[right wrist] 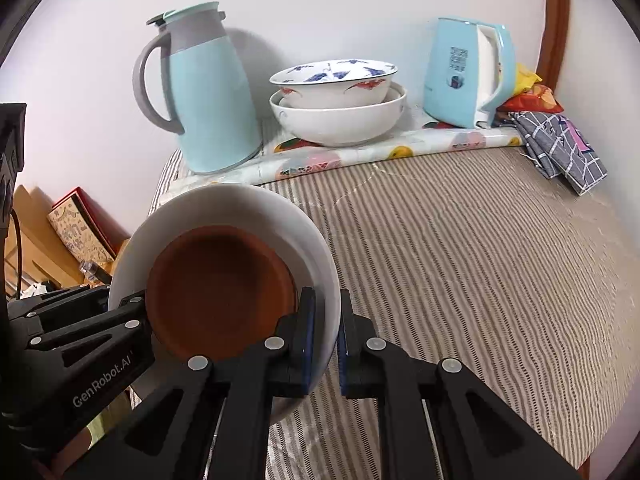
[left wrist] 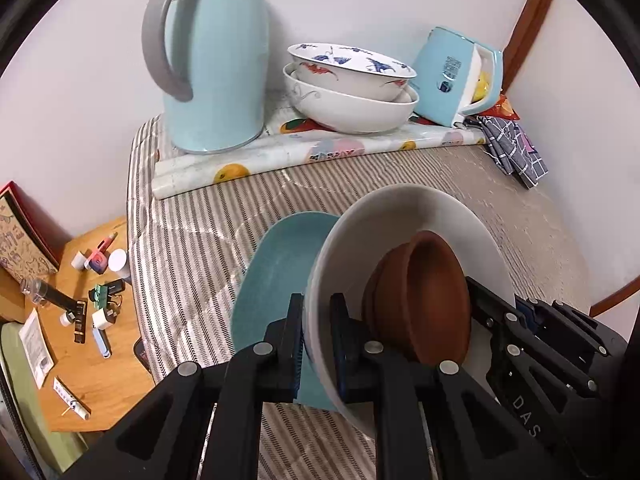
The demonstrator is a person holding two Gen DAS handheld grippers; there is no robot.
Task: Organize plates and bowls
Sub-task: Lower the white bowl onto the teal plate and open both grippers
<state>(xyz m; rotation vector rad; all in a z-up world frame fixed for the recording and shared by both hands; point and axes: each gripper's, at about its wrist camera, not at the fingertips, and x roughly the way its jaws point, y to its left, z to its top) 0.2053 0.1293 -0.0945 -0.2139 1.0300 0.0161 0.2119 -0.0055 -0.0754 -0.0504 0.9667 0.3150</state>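
We hold 1 white bowl (left wrist: 400,216) above the striped cloth (left wrist: 208,240): left gripper (left wrist: 316,344) and right gripper (right wrist: 326,344) each pinch its rim. 2 nested clay dishes (left wrist: 424,296) inside hide its bottom; a teal plate (left wrist: 276,264) sits partly hidden behind.

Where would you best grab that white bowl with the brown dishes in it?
By its thin rim, from two opposite sides. The white bowl is wide and loaded with brown dishes, so the left tool and right tool each pinch the wall, one finger inside, one outside.
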